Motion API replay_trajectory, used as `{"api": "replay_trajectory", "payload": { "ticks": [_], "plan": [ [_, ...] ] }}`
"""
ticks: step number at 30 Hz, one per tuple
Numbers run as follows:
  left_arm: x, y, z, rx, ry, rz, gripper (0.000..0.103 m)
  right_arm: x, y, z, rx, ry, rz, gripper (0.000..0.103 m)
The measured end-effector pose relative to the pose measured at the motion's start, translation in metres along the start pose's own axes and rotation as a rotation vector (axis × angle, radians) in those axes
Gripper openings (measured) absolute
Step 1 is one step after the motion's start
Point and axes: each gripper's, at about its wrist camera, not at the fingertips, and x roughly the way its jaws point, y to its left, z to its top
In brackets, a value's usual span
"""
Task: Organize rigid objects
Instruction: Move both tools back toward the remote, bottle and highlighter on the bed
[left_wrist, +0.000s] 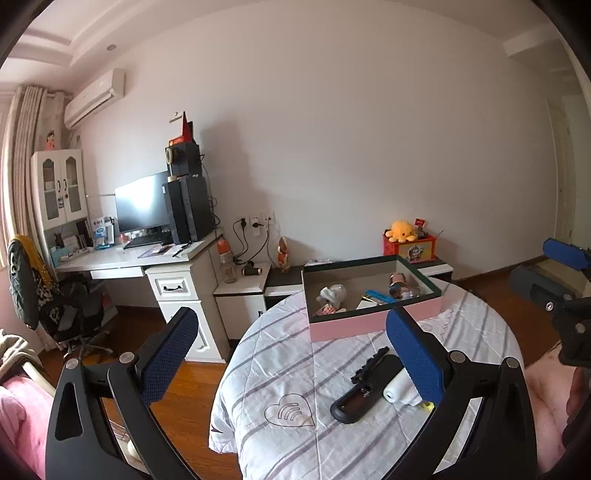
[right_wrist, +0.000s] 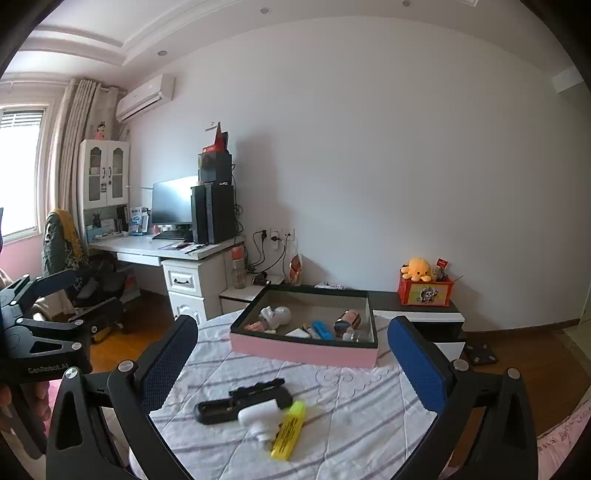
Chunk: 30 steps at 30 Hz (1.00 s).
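Right gripper (right_wrist: 291, 363) gapes empty — yellow highlighter (right_wrist: 288, 430) below, apart.

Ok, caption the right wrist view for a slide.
Open right hand-held gripper above yellow highlighter, white bottle, near pink tray.

Left gripper (left_wrist: 291, 354): jaws spread wide, nothing between blue pads, pointing slightly downward. Right gripper (right_wrist: 291, 360): jaws equally wide, empty, same slight downward tilt. Both held side by side, apart from each other; right gripper visible at right edge of left wrist view, left gripper at left edge of right wrist view. Person's hand (right_wrist: 7, 400) partly visible beneath left gripper body.
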Motion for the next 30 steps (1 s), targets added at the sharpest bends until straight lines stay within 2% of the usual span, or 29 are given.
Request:
{"api": "replay_trajectory", "payload": {
  "ticks": [5, 13, 25, 30],
  "plan": [
    [-0.013, -0.002, -0.001, -0.001, -0.01, -0.029, 0.103, -0.013, 0.009, -0.002, -0.021, 0.005, -0.007, 0.103],
    [-0.024, -0.003, -0.006, 0.011, -0.009, -0.007, 0.103, -0.025, 0.016, -0.006, -0.031, 0.007, -0.006, 0.103],
    [-0.025, 0.007, -0.012, -0.013, 0.006, 0.025, 0.103, -0.02, 0.016, -0.014, -0.021, 0.032, 0.005, 0.103],
    [-0.02, 0.006, -0.014, -0.01, 0.017, 0.016, 0.103, -0.016, 0.015, -0.016, -0.018, 0.045, 0.007, 0.103]
  ]
}}
